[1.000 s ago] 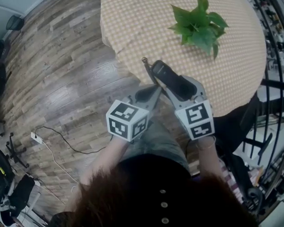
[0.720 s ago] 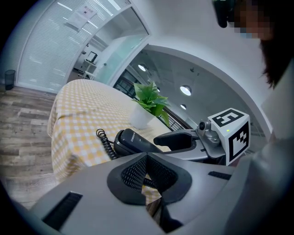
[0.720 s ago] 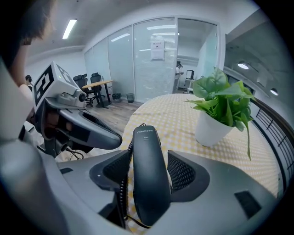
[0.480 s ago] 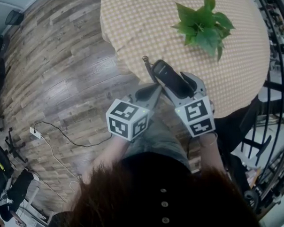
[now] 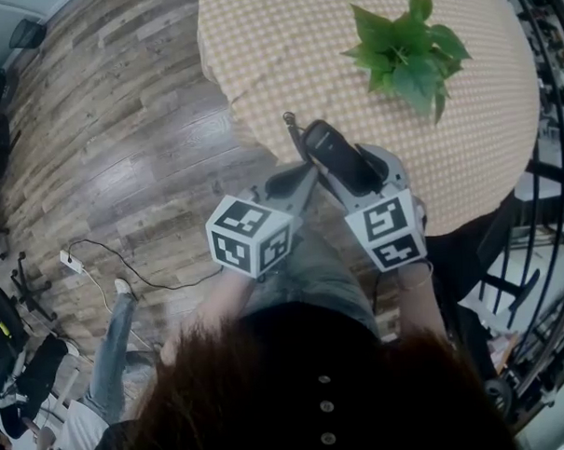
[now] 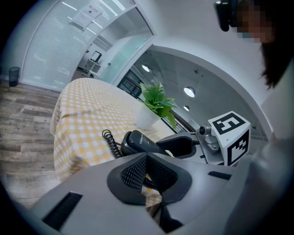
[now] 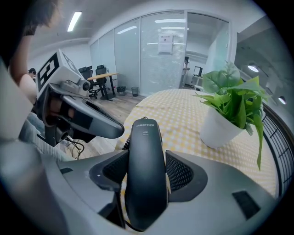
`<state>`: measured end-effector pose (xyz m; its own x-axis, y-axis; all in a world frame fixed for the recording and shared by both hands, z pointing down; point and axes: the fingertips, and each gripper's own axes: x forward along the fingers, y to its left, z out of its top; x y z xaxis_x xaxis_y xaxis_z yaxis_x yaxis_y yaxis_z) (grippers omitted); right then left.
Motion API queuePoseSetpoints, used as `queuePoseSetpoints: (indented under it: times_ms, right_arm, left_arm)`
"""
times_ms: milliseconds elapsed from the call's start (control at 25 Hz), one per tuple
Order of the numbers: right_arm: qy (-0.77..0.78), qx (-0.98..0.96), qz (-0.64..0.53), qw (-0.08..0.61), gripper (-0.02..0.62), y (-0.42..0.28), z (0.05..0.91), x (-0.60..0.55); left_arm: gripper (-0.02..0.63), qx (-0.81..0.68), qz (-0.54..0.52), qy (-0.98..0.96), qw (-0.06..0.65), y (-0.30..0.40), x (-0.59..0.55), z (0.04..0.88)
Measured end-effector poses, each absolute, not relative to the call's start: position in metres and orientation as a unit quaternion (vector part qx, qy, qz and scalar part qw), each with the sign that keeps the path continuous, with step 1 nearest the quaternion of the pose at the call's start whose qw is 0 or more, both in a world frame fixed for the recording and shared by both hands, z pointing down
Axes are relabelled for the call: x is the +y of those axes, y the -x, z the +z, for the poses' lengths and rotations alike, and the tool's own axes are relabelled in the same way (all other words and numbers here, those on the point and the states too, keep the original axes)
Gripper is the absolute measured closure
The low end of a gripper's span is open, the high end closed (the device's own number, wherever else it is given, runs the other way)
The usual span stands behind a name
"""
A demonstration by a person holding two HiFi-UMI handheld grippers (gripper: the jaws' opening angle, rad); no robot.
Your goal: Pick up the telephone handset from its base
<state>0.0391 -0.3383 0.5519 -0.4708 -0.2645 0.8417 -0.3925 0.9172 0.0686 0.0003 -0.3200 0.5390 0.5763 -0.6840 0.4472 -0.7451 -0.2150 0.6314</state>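
At the near edge of the round yellow-checked desk (image 5: 255,43), the right hand-held gripper (image 7: 147,170) now spreads its jaws wider around the black plastic telephone handset (image 7: 146,137), likely loosing it; the left hand-held gripper (image 6: 147,158) is shut, empty.

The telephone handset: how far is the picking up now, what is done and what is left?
Done: the right gripper has the handset between its wide jaws, near the table edge. In hand: no firm grip shows yet. Left: close and lift; no base is in view, so whether it is already off I cannot tell. The left gripper is shut, not on the handset.
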Motion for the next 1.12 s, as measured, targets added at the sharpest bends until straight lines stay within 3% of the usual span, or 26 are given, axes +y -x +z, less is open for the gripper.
queuePoseSetpoints:
  times_ms: [1120]
  right_arm:
    - [-0.221, -0.870, 0.057, 0.438, 0.341, -0.029, 0.531, -0.343]
  left_arm:
    - [0.600, -0.458, 0.045, -0.783, 0.419, 0.011, -0.305, 0.533]
